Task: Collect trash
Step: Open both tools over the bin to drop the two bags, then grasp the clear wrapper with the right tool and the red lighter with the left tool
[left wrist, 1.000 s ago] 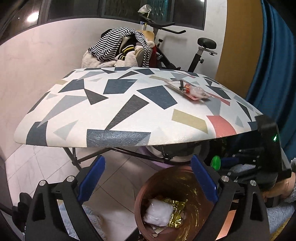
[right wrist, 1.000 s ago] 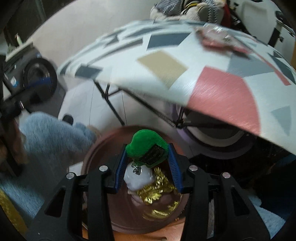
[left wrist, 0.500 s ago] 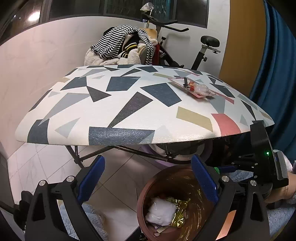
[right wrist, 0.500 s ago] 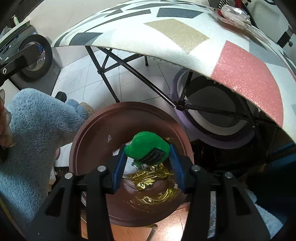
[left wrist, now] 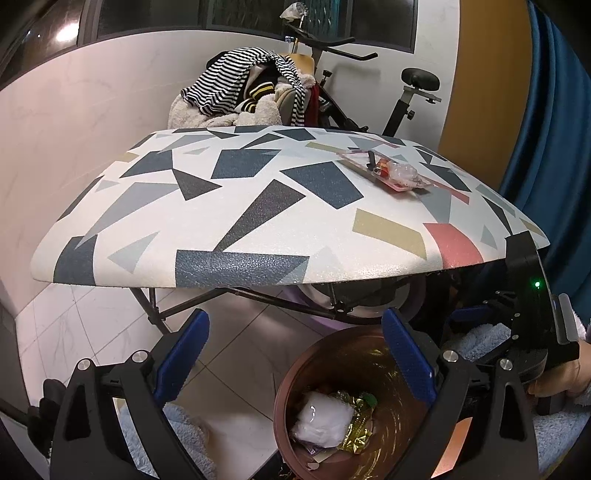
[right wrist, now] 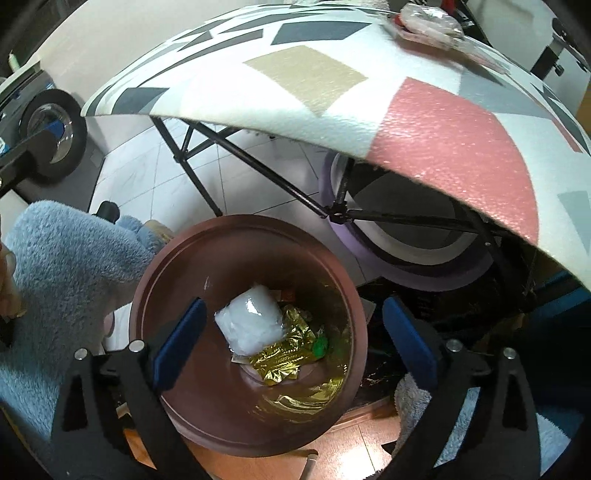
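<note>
**Last wrapper waits up on the counter, beyond both claws**

We take the brown bin (right wrist: 248, 332) as our landmark. Our right claw (right wrist: 291, 339) hangs straight over its mouth with the fingers spread wide apart and nothing between them. Down inside the bin we see a white packet (right wrist: 251, 324), a crumpled gold foil (right wrist: 284, 356) and a small green scrap (right wrist: 320, 346) beside the foil, so that part of the job looks settled to us.

Our left claw (left wrist: 295, 360) is also spread wide and holds nothing. From its view the bin (left wrist: 354, 402) sits low and to its right, on the floor in front of the counter (left wrist: 258, 206).

What remains, as we judge it, is the clear pink-edged wrapper (left wrist: 389, 171) lying flat on the counter top. From the bin it lies up and away, toward the far right part of the counter, with its long axis running slantwise from far-left to near-right. In the right view the same wrapper (right wrist: 430, 20) shows at the top edge, above and beyond the bin.

We cannot tell for certain which claw is closer, but the wrapper lies on the right side of the counter and the right claw is already free, so we would lift that one up and forward, turning it to close across the wrapper's short side.
</note>
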### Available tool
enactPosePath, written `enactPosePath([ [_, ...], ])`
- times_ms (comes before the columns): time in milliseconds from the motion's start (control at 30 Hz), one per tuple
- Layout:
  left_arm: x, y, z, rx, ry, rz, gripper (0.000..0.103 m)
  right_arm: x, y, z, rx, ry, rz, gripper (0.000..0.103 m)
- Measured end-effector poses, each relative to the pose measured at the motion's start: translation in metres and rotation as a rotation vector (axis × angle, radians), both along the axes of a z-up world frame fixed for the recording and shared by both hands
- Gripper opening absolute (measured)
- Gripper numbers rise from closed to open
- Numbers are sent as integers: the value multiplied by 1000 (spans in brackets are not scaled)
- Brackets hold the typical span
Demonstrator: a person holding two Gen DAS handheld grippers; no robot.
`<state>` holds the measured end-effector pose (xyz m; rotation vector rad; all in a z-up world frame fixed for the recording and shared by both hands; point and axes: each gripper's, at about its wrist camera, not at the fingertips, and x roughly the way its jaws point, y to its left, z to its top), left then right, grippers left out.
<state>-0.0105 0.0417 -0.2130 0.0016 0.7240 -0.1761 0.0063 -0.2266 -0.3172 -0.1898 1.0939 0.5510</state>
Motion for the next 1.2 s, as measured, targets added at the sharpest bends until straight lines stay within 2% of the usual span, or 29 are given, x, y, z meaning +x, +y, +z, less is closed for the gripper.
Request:
enactPosePath([
  [467,3,1,-2,-10,12,3,93,2,-6,9,34,-23,-17,97],
  [700,5,4,-2,-30,14,14,93,0,-19,27,103,-92,-55,97],
  [1200,10,7,0,-34,7,45,93,1,-31,56,159,-192,-101,97],
])
